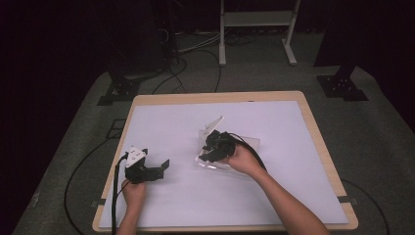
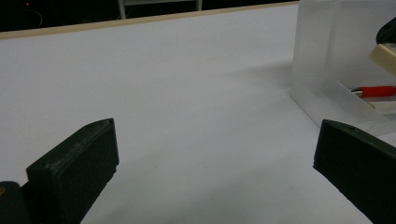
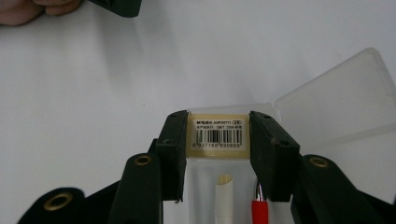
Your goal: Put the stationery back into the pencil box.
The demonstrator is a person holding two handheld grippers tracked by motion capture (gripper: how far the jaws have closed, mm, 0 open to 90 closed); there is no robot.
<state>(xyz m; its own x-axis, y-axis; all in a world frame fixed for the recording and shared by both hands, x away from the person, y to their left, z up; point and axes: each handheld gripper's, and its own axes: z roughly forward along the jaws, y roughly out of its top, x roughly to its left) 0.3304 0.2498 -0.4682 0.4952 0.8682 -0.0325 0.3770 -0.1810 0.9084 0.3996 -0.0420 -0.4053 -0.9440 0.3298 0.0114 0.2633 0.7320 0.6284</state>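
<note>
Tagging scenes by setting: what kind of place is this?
Probably a lab or recording studio, not a home. A wooden table with a white sheet stands alone on grey carpet, loose black cables run across the floor, and black stand bases and a white metal frame sit against dark surroundings.

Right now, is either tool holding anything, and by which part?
The right tool clamps a cream eraser by its two opposite sides, over the open clear case. The left tool is open, holding nothing.
</note>
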